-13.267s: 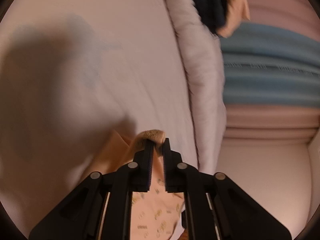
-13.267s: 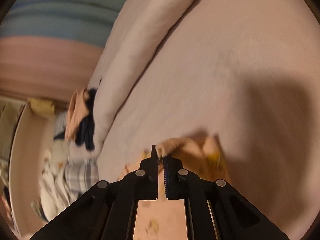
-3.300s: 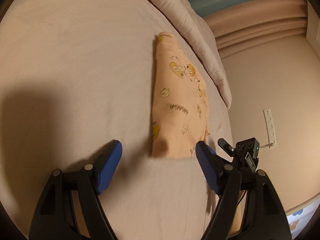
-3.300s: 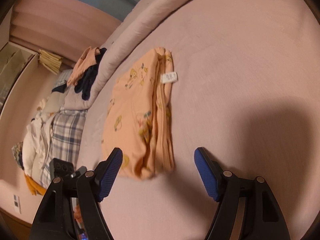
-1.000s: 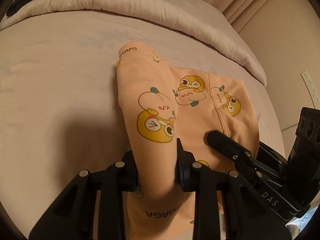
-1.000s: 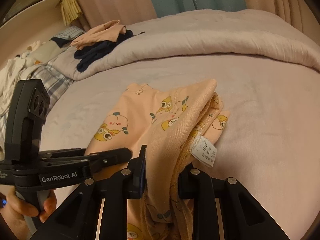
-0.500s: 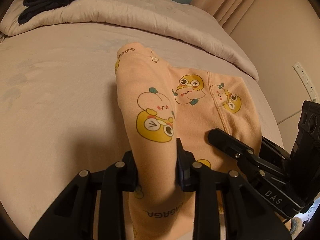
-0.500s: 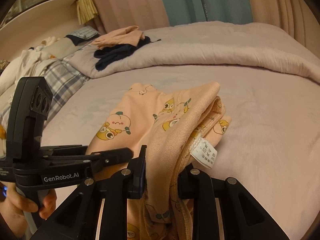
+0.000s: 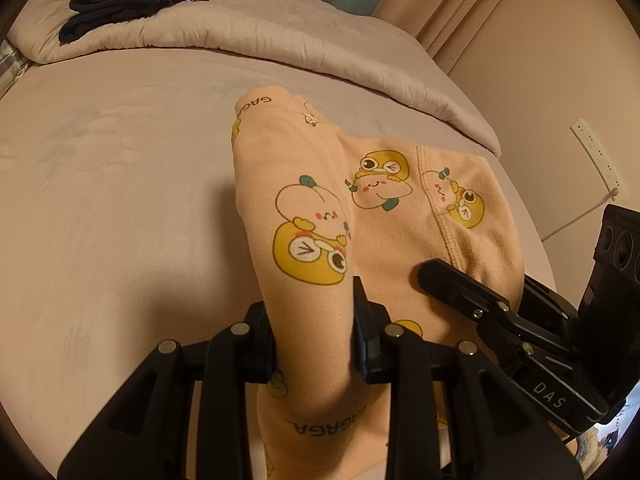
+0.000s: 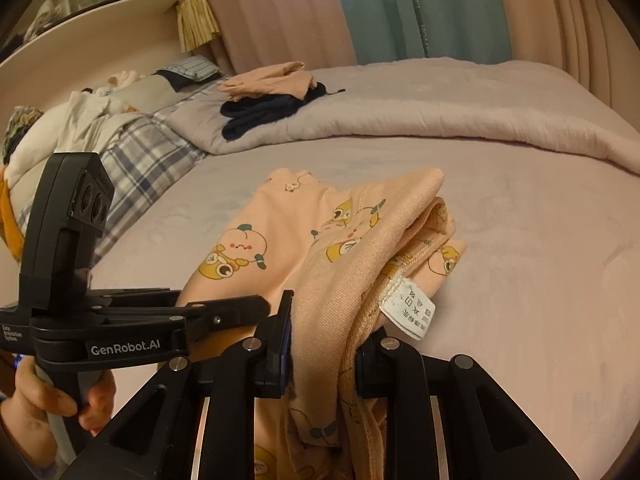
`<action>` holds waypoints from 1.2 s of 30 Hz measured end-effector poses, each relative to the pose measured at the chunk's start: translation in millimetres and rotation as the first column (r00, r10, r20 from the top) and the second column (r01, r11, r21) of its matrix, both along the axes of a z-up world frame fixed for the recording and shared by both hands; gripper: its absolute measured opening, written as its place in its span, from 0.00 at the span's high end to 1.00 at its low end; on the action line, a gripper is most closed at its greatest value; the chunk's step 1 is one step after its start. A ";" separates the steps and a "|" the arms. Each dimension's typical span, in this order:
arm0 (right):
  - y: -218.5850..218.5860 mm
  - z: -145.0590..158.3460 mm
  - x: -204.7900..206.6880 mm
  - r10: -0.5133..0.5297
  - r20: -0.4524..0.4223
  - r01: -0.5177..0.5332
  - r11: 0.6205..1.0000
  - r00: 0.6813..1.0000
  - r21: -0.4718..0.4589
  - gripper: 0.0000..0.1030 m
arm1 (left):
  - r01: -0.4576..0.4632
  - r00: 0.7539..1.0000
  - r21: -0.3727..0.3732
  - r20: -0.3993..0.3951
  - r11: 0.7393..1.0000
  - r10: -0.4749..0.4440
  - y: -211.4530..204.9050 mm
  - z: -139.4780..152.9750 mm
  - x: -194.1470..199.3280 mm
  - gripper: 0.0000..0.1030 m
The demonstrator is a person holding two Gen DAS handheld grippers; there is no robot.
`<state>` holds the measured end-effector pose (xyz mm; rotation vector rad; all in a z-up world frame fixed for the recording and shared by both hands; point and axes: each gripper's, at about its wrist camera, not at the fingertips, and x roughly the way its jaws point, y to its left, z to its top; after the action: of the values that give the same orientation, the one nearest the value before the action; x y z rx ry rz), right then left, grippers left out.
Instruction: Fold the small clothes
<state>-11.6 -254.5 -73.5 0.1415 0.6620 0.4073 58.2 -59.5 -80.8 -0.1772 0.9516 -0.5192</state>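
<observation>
A peach cartoon-print garment (image 9: 376,216) lies folded on the pink bed sheet (image 9: 120,200). My left gripper (image 9: 314,320) is shut on its near left edge and holds that edge lifted. My right gripper (image 10: 324,336) is shut on the near right edge of the garment (image 10: 320,240), where a white care label (image 10: 408,310) hangs out. The right gripper also shows in the left wrist view (image 9: 460,288), and the left gripper shows in the right wrist view (image 10: 224,308). The far end of the garment rests on the sheet.
A rolled pale duvet (image 10: 440,120) runs across the bed behind the garment. A dark garment (image 10: 260,114) and a peach one (image 10: 268,80) lie on it. Plaid bedding (image 10: 132,164) and piled clothes are at the left. A wall (image 9: 560,80) borders the bed's right edge.
Both grippers were open before the garment's near end 3.3 s ago and are now shut on it. Over the last second they have raised it slightly.
</observation>
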 end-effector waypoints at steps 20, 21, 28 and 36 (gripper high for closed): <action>39.4 6.9 -38.9 0.080 0.065 -0.075 0.994 0.995 -0.076 0.75 | -0.058 0.998 -0.008 0.030 0.998 0.058 40.8 6.4 -56.9 0.72; 40.4 7.0 -38.9 0.085 0.066 -0.080 0.994 0.994 -0.078 0.75 | -0.064 0.997 -0.007 0.034 0.998 0.064 43.1 6.3 -60.4 0.72; 59.1 8.3 -43.2 0.126 0.084 -0.115 0.986 0.988 -0.118 0.75 | -0.099 0.995 -0.027 0.032 0.995 0.100 61.4 4.8 -75.1 0.72; 70.7 9.3 -44.5 0.155 0.099 -0.140 0.980 0.983 -0.141 0.75 | -0.130 0.990 -0.027 0.051 0.991 0.131 72.2 8.6 -83.8 0.72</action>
<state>-56.1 -183.9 -64.3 -0.0579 0.5914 0.5087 -25.6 12.7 -72.2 -0.2443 0.8762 -0.4130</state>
